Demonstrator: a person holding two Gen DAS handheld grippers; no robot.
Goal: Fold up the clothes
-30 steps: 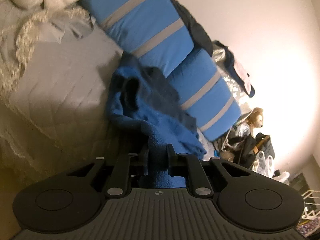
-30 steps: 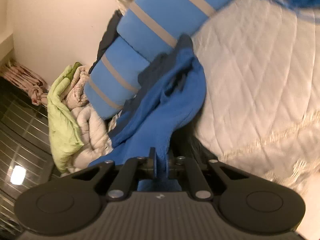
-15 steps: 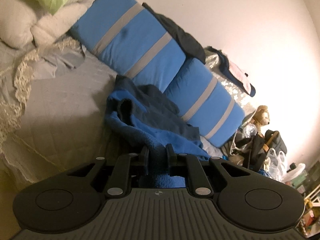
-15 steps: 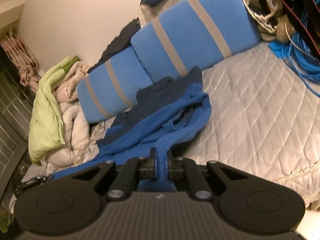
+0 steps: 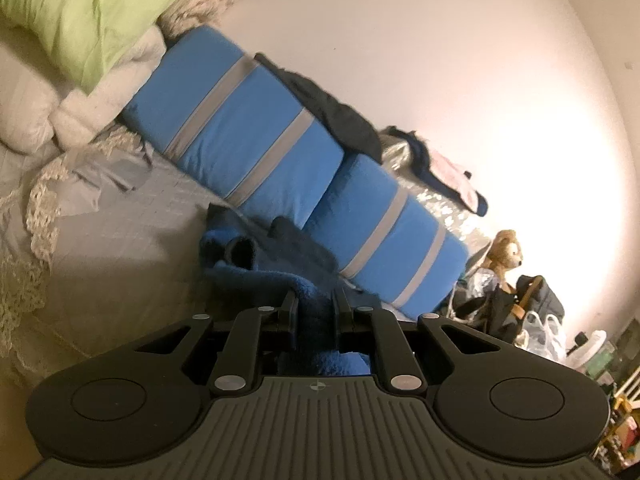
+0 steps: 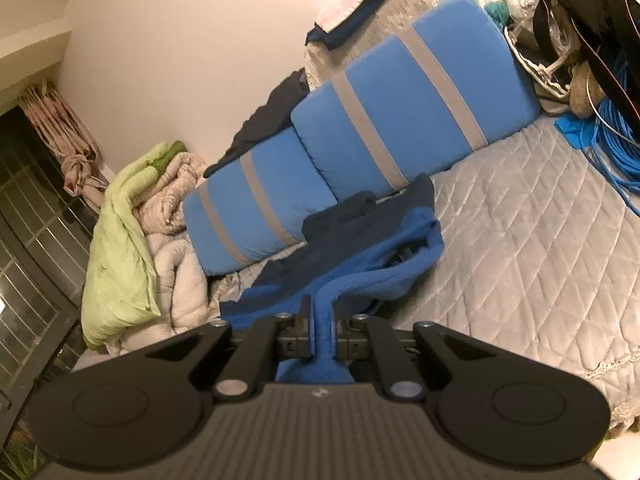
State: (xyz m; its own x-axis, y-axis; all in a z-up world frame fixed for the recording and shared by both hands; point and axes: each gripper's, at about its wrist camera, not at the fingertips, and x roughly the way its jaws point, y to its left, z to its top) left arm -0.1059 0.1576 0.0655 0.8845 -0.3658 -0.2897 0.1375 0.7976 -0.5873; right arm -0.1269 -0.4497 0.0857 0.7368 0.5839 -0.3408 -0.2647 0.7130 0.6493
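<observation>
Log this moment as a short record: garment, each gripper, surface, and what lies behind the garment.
garment: blue fleece garment, crumpled, unfolded, with a darker navy part on its far side
left gripper: shut on a bunch of the fleece
right gripper: shut on a fold of the same fleece
surface: grey quilted bedspread
behind: two blue cushions with grey stripes against the wall
state of fold: not begun

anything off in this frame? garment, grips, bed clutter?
Grips look fine: left gripper and right gripper each pinch the blue fleece garment. The garment is bunched, not flat. Oddities: a blue cable coil lies on the quilt, dark clothing drapes over the striped bolsters.
</observation>
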